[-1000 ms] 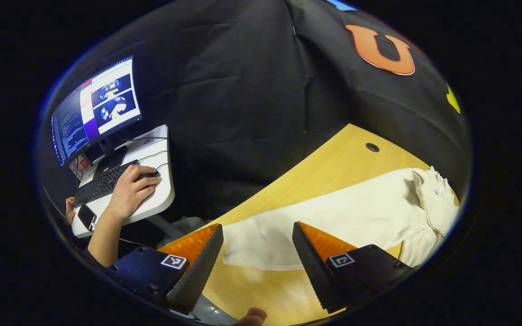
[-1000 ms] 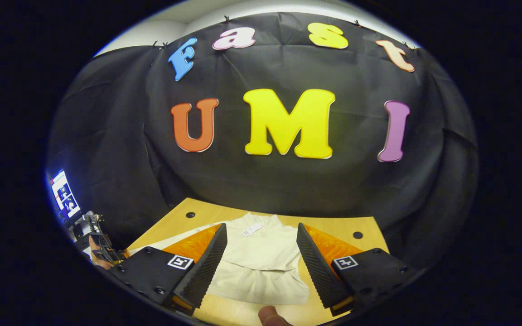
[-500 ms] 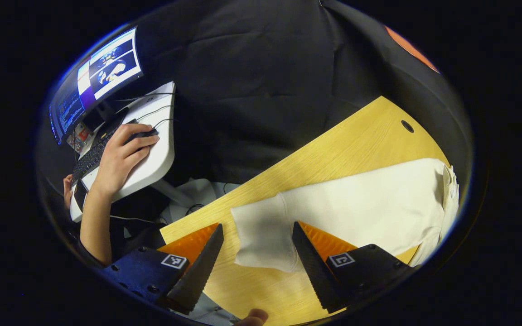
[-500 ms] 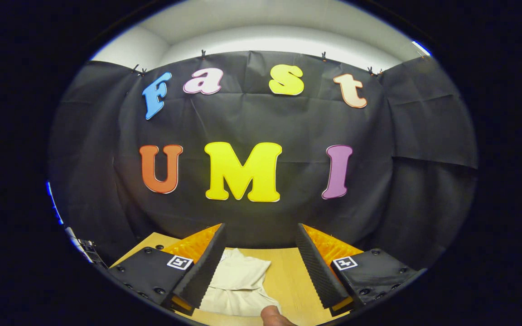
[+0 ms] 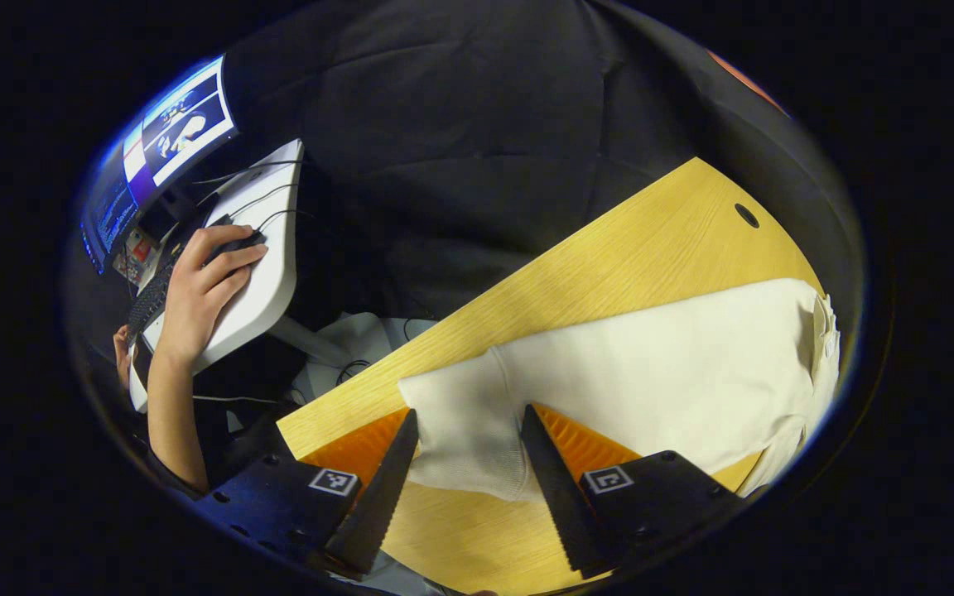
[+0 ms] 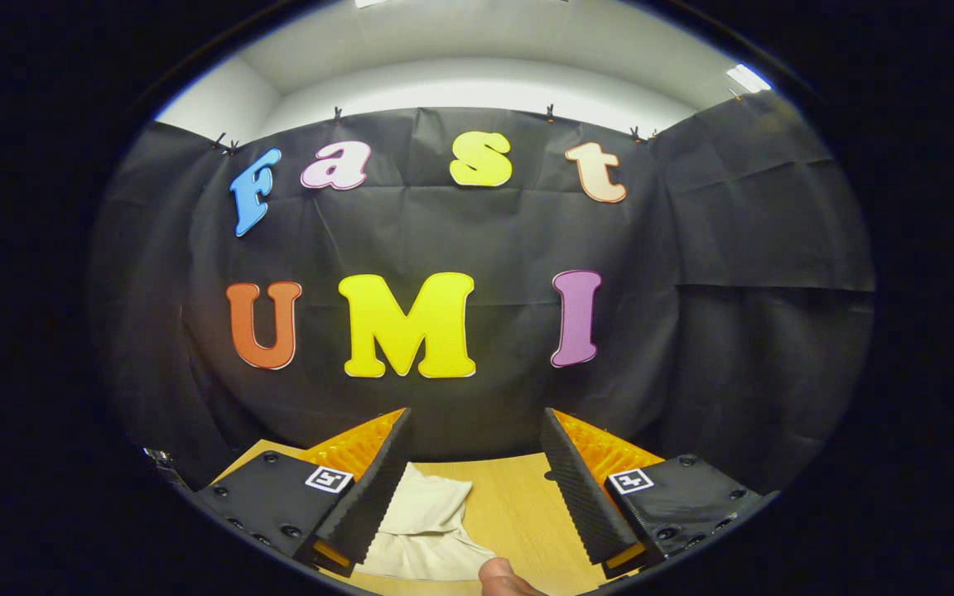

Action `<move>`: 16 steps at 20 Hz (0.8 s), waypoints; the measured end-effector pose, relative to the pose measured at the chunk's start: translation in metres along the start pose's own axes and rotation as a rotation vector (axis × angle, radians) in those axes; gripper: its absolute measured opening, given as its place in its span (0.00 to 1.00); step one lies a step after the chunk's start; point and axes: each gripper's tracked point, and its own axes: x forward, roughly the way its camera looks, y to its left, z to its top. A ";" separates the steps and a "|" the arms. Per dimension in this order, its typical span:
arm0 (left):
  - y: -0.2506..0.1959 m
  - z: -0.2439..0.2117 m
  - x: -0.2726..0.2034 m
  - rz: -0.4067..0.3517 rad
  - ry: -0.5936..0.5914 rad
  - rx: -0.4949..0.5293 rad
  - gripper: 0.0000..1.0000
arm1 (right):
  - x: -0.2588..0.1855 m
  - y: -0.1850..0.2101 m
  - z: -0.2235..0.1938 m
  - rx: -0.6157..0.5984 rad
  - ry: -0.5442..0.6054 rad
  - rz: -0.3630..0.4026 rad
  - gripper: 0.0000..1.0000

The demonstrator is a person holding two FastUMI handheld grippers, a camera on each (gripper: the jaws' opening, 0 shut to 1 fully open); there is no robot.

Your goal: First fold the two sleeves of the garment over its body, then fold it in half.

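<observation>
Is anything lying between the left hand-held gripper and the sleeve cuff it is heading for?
Nothing visible. The left hand-held gripper is open, and the sleeve cuff of the cream garment lies flat on the wooden table, framed between its fingers with no object in between.

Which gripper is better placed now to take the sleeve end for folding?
Left. The left gripper is open with the cream sleeve cuff between its fingers on the wooden table. The right gripper points at the booth wall.

Garment (image 5: 659,372) on table (image 5: 609,257), sleeve end (image 5: 464,430) between left gripper (image 5: 464,497) fingers, desk (image 5: 257,265) left.
</observation>
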 end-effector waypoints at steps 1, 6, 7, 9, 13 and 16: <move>-0.004 0.001 0.000 -0.002 0.007 0.012 0.77 | -0.017 0.011 -0.012 0.014 0.010 -0.009 0.96; -0.010 0.000 0.000 0.022 0.052 0.115 0.28 | -0.023 -0.013 -0.016 0.031 0.028 -0.039 0.96; -0.010 0.000 -0.001 0.033 0.063 0.128 0.24 | -0.025 -0.015 -0.018 0.034 0.035 -0.041 0.96; -0.009 0.001 0.000 0.042 0.071 0.156 0.16 | -0.025 -0.022 -0.024 0.013 0.055 -0.053 0.96; -0.009 0.002 -0.002 0.010 0.083 0.151 0.03 | -0.025 -0.033 -0.023 0.020 0.060 -0.056 0.96; -0.006 0.017 -0.019 0.014 0.066 0.141 0.03 | -0.023 -0.033 -0.031 0.016 0.079 -0.037 0.96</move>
